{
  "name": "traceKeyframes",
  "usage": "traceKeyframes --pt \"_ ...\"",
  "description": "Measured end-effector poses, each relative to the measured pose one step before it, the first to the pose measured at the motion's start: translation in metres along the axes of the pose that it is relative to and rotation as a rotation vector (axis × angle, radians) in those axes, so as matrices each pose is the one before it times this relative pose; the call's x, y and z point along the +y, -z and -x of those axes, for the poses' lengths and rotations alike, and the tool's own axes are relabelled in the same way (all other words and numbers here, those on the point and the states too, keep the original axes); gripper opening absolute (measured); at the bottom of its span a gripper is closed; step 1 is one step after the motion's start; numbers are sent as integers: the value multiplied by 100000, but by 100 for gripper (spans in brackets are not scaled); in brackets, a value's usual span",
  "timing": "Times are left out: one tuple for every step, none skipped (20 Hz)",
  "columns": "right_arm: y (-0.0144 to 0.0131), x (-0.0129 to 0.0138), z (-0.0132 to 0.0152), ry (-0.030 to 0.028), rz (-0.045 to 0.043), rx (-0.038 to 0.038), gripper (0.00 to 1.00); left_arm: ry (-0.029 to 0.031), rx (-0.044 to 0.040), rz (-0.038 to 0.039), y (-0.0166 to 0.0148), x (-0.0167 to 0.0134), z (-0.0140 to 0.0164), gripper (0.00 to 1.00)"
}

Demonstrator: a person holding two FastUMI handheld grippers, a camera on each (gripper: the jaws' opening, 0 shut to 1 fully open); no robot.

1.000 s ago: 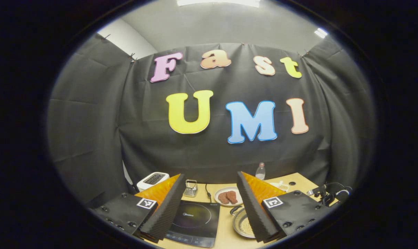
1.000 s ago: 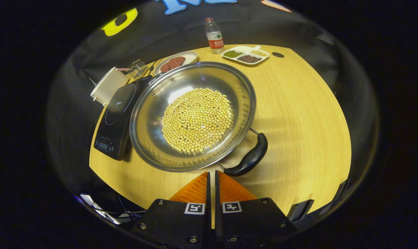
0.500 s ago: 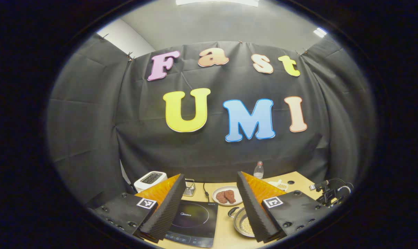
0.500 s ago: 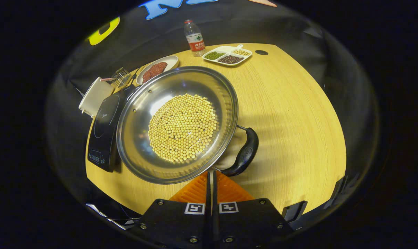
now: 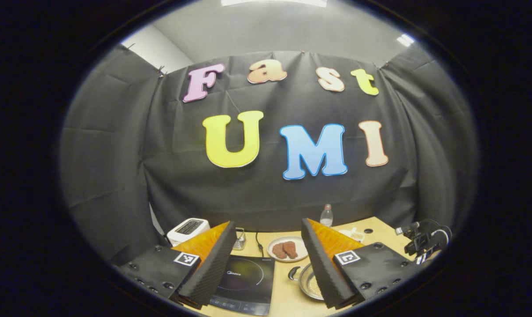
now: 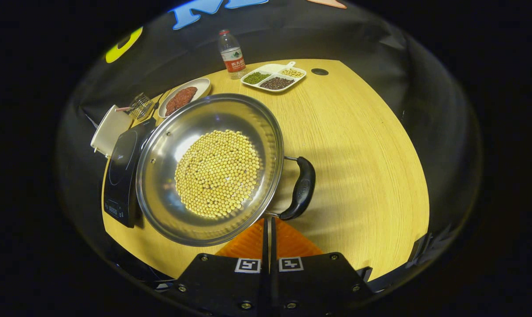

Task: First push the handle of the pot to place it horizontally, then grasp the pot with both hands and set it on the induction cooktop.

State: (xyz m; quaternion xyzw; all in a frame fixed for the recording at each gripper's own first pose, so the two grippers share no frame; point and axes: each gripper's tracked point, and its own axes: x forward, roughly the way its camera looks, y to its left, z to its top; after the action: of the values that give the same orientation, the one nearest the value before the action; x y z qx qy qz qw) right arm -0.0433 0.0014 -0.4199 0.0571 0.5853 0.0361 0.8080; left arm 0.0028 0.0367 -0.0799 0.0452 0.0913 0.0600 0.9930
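My right gripper (image 6: 268, 224) tilts down, jaws closed, tips beside the pot (image 6: 211, 167) handle (image 6: 300, 188). Pot sits on worktop (image 6: 363, 149) touching the induction cooktop (image 6: 118, 176). My left gripper (image 5: 266, 246) held level, jaws wide apart.

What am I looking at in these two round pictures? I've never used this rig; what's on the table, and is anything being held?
There is no robot arm: a person carries a hand-held gripper in each hand, and a camera rides on each one.

In the left gripper view, the left hand-held gripper is open, held high and level, holding nothing. Below it lie the induction cooktop, a plate of meat and a toaster.

The right gripper view looks down at the wooden table. The right hand-held gripper is shut on nothing, beside the pot of yellow beans, near its black handle. The pot sits beside the cooktop. A bottle and a divided dish stand farther back.
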Motion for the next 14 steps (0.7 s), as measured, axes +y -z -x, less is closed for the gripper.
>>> traceKeyframes --pt "-314 -296 -122 385 125 -254 1 69 77 -88 44 -49 -67 97" --pt "-354 -266 -225 166 149 110 1 39 186 -32 18 -78 47 97" --pt "-91 -274 -256 -265 6 308 1 -23 65 -166 -126 -101 -46 96" --pt "-296 -262 -254 -378 -520 385 1 65 102 -206 243 -132 -34 95" --pt "-36 -220 -217 -620 -816 347 1 98 129 -161 24 -25 -33 97" --pt "-140 -168 -250 -568 -855 153 1 211 175 -115 -76 -29 -29 97" --pt "-83 -236 -127 -177 -509 186 1 177 199 -50 10 -96 20 97" --pt "-229 -191 -119 -18 -504 -125 1 131 183 -132 124 -43 -9 97" --pt "-214 -185 -217 21 -783 -57 4 83 202 -176 7 -62 -45 97" --pt "-367 -162 -135 12 -1076 -139 4 180 252 -101 175 -117 -67 95" --pt "-246 -132 -220 31 -982 -104 4 167 177 21 -63 -108 -20 95" --pt "-328 -184 -177 49 -662 -43 4 184 153 47 -31 -187 73 95" --pt "-285 -73 -137 54 -208 -145 4 226 131 -2 -120 -74 -2 95" --pt "-378 -150 -135 212 147 -119 4 292 22 -55 167 -99 -215 95"
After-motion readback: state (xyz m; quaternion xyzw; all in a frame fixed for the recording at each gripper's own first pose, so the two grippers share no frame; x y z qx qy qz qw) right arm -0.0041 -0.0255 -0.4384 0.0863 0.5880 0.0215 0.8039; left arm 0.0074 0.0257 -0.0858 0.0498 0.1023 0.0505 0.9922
